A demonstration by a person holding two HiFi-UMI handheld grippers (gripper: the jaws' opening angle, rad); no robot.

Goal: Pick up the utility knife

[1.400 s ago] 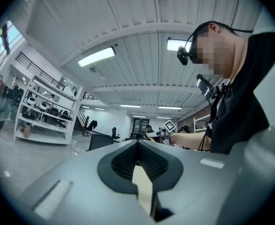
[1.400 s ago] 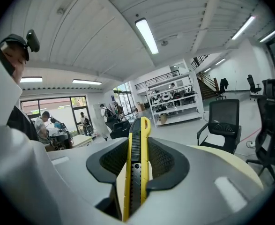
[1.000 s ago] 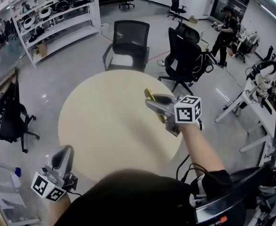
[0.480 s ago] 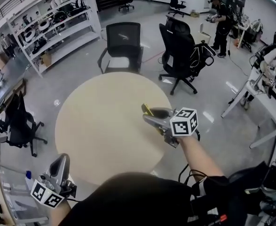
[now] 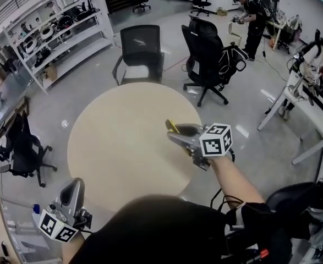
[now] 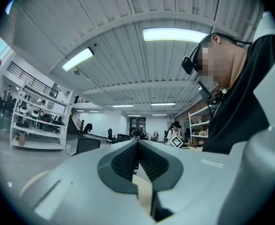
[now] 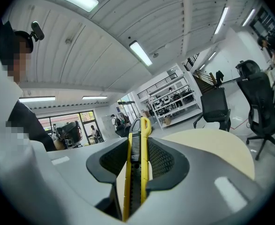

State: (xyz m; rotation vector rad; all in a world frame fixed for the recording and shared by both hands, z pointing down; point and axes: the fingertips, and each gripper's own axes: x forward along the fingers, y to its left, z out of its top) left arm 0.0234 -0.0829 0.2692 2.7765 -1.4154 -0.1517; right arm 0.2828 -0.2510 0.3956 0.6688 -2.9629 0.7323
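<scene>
1. Bottom of the head view: dark torso (image 5: 150, 230), cut off by the frame edge and hiding the near rim of the round beige table (image 5: 122, 142).
2. Lower left, off the table's edge: left gripper (image 5: 74, 183). Pads pressed together on nothing, plain in the left gripper view (image 6: 137, 146).
3. Right of centre: right gripper (image 5: 173, 133), clamped narrow on the utility knife (image 5: 174, 126) over the table's right part. Only a short yellow end showing past the jaw tips there, the rest buried between them.
4. Centre of the right gripper view (image 7: 138, 149): utility knife (image 7: 144, 125) standing on edge between the ribbed pads. Yellow casing on both sides, dark ridged strip down the middle, rounded yellow end with a hole. Blade not to be made out; lower end lost inside the gripper body.
5. Beyond the table, upper centre: two black office chairs (image 5: 141, 48).
6. Upper left: white shelving rack (image 5: 56, 32) with round dark-and-white items on its shelves, too small to name.
7. Upper right: standing person (image 5: 250, 15) in dark clothes, small and far off.
</scene>
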